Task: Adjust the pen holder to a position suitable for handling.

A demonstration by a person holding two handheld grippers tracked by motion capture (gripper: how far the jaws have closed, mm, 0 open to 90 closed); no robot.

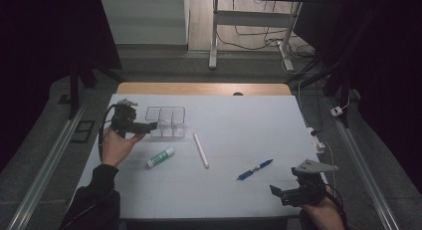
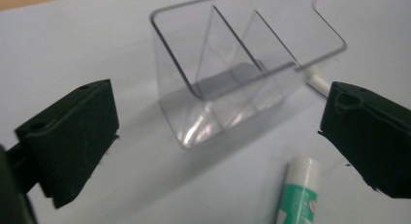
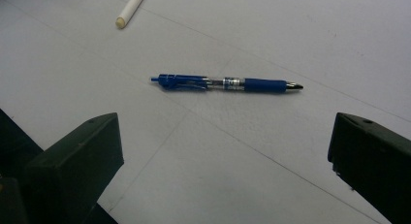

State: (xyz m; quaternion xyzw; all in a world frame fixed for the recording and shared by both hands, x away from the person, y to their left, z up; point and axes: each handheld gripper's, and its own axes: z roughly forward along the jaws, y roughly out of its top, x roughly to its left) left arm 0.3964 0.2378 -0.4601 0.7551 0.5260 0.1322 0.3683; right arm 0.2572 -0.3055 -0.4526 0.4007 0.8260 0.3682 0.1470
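A white-covered rectangular table (image 1: 234,190) with a strip of pale wood along its far edge fills the high view, and a person's forearms come in from the bottom, each hand holding a black two-jaw gripper. On the table's left far part stands a clear plastic organiser box with three compartments (image 1: 166,121), upright, its inner dividers plain in the left gripper view (image 2: 228,88).

The left gripper (image 1: 149,126) hangs just beside the box's left end, held in a hand with a dark sleeve; its jaws stand wide apart and hold nothing, the box lying ahead between them without touching either. The right gripper (image 1: 276,191) is low at the table's near right edge, a grey three-cornered plate on top; its jaws are likewise spread wide, clamped on nothing.

A white cylindrical stick (image 1: 201,150) lies flat near the table's middle, to the right of the box and apart from it; one end of it shows at the top of the right gripper view (image 3: 131,8). A white-and-green glue stick (image 1: 160,158) lies on its side just in front of the box, near the left gripper, its capped end showing beside that gripper's right-hand jaw (image 2: 300,190).

A blue retractable ballpoint pen (image 1: 255,169) lies flat between the white stick and the right gripper, ahead of the open jaws and clear of them (image 3: 227,83).
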